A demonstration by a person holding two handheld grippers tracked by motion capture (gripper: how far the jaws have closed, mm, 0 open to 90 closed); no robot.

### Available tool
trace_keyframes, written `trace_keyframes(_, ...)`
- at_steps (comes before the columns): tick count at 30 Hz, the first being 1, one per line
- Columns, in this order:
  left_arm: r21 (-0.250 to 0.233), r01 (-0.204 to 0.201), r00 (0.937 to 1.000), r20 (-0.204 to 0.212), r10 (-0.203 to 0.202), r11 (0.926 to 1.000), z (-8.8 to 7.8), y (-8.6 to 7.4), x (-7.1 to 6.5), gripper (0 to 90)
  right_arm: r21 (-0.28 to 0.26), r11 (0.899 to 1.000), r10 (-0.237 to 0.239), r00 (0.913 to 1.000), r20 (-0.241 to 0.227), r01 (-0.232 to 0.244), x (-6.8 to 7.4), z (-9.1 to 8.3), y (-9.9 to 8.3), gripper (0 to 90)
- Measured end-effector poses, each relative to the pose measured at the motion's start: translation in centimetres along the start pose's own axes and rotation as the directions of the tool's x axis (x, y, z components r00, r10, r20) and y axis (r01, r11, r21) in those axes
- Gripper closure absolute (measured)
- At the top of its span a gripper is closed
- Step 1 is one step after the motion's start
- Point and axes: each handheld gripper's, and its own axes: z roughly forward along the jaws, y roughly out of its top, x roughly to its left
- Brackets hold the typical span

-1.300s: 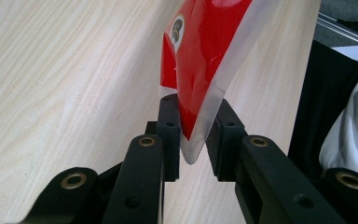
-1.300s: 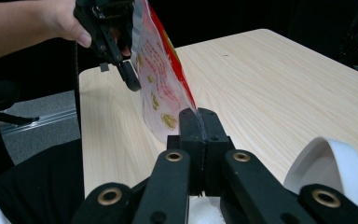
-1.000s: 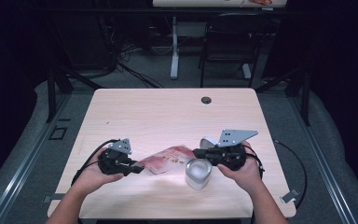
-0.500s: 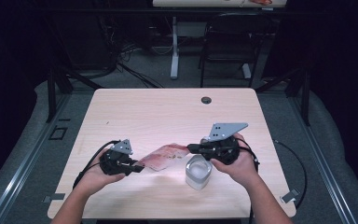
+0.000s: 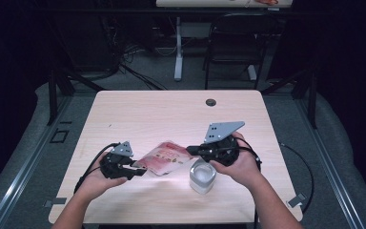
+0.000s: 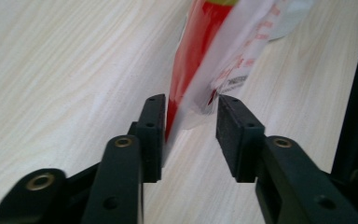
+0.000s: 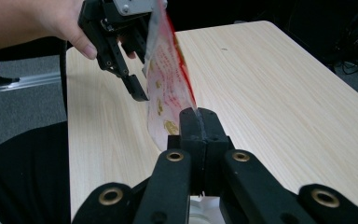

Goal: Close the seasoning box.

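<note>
High view: table (image 5: 138, 114) with a red-and-white pouch (image 5: 164, 157) near its front edge, held between both tools. Left gripper (image 5: 134, 171) at the pouch's 8 o'clock, right gripper (image 5: 190, 150) at its 3 o'clock. Clear jar (image 5: 202, 175) just below the right gripper.

Left gripper view: jaws apart, pouch (image 6: 214, 51) corner between them, touching the left pad.

Right gripper view: jaws together, pinching the pouch (image 7: 168, 88) edge; left gripper (image 7: 137, 93) at 11 o'clock.
</note>
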Motion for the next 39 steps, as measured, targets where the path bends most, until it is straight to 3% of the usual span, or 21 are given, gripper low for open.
trace_keyframes(5, -0.01, -0.01, 0.9999, -0.013, 0.01, 0.9999, -0.7, 0.1, 0.0, 59.8, 0.023, 0.999, -0.026, 0.9997, 0.001, 0.026, 0.3, 0.2, 0.5, 90.0)
trace_keyframes(11, -0.027, -0.021, 0.9996, -0.018, 0.021, 0.9994, -1.7, 0.4, -0.2, 56.4, 0.026, 0.999, -0.025, 0.9997, -0.001, 0.025, 0.3, 0.5, 0.6, 90.0)
trace_keyframes(19, -0.036, -0.057, 0.9982, -0.021, 0.056, 0.9977, -1.9, 1.2, -0.9, 66.4, 0.049, 0.998, -0.039, 0.9992, -0.004, 0.039, 0.5, 1.6, 1.0, 90.0)
trace_keyframes(25, -0.043, -0.07, 0.9975, -0.015, 0.069, 0.9966, -1.9, 1.9, -1.3, 67.4, 0.061, 0.997, -0.048, 0.9988, -0.011, 0.048, 0.8, 2.2, 1.3, 90.0)
trace_keyframes(31, -0.046, -0.083, 0.9964, -0.025, 0.082, 0.9955, -2.2, 3.0, -1.5, 57.7, 0.064, 0.996, -0.055, 0.9983, -0.018, 0.056, 1.0, 2.6, 1.6, 90.0)
trace_keyframes(39, -0.041, -0.119, 0.9929, -0.01, 0.118, 0.9921, -2.0, 4.5, -2.2, 56.2, 0.076, 0.995, -0.064, 0.9977, -0.024, 0.066, 1.2, 3.0, 1.6, 90.0)
